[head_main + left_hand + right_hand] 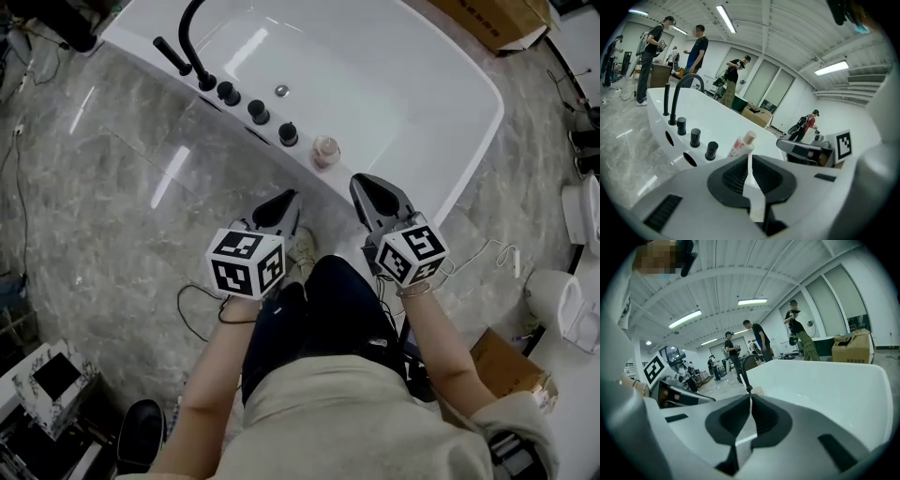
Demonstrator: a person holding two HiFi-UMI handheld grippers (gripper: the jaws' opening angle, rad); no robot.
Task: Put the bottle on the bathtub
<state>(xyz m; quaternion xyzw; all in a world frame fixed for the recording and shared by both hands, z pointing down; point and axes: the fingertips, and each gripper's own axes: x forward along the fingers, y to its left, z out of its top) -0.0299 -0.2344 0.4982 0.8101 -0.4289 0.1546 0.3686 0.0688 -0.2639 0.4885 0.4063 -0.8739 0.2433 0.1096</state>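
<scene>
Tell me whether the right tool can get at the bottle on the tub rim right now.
Probably yes. The bottle stands on the bathtub rim, just ahead of the right tool, with nothing between them. Its jaws are together, so they must open first.

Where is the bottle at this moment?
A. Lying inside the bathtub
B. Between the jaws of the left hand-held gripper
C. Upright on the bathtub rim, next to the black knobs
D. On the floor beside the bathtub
C: the bottle stands upright on the bathtub rim just past the last of the knobs, and the left hand-held gripper and right hand-held gripper are both shut and empty.
</scene>
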